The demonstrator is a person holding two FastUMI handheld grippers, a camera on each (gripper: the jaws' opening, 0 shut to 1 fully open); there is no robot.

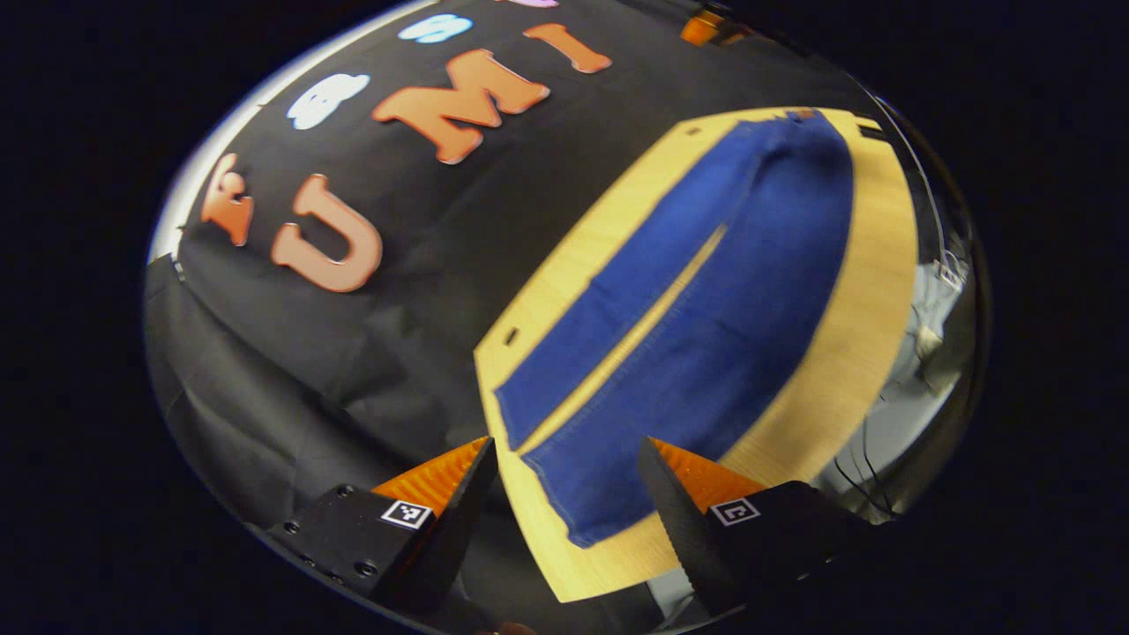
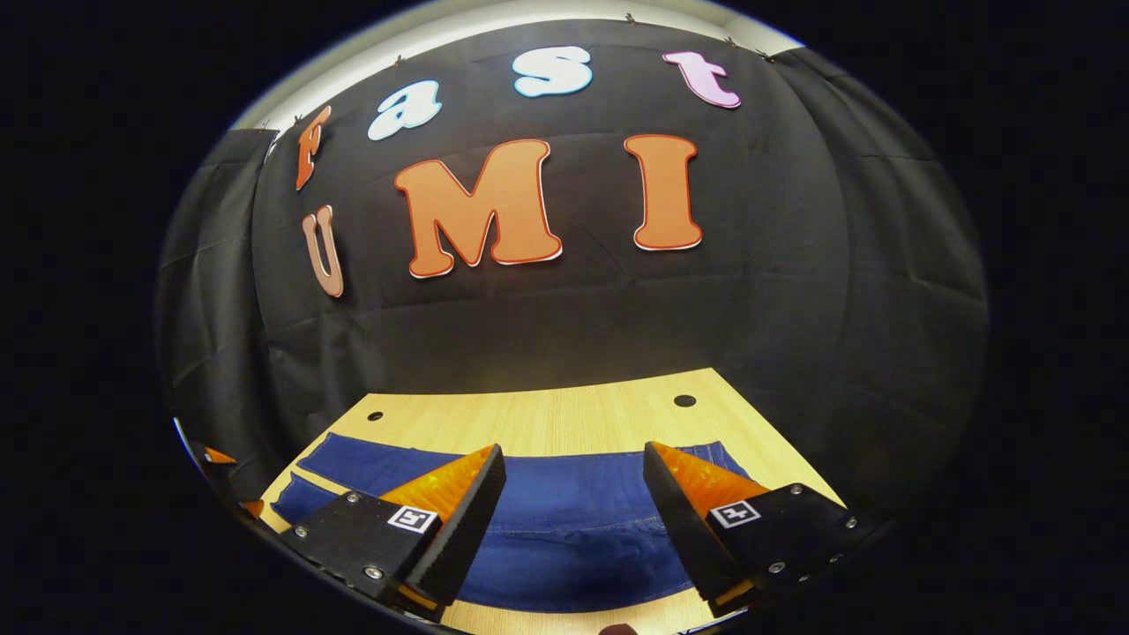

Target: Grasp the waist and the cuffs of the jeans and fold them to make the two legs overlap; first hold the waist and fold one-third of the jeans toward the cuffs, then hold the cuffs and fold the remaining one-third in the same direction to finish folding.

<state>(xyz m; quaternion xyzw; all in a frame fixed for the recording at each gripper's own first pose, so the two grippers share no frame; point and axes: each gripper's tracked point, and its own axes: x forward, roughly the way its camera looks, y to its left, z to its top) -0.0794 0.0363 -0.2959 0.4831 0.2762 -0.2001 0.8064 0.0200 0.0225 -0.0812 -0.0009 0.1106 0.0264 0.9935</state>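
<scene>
Blue jeans (image 1: 706, 317) lie flat on the wooden table (image 1: 873, 291), the two legs side by side with a narrow gap between them. Both cuffs (image 1: 564, 476) lie nearest my left gripper (image 1: 567, 445), which hovers open just above and short of them; the waist (image 1: 803, 132) is at the far end. In the right gripper view the jeans (image 2: 564, 529) run across the table (image 2: 547, 414), legs going off to the left. My right gripper (image 2: 573, 450) stands open over the waist end, with nothing between its fingers. The left gripper (image 2: 216, 463) peeks in at the far left edge.
The black cloth wall (image 2: 564, 326) stands close behind the table. Two small holes (image 2: 684, 400) sit in the tabletop near its back edge. Beyond the table's long side there are cables and floor (image 1: 926, 344). A bare wood strip surrounds the jeans.
</scene>
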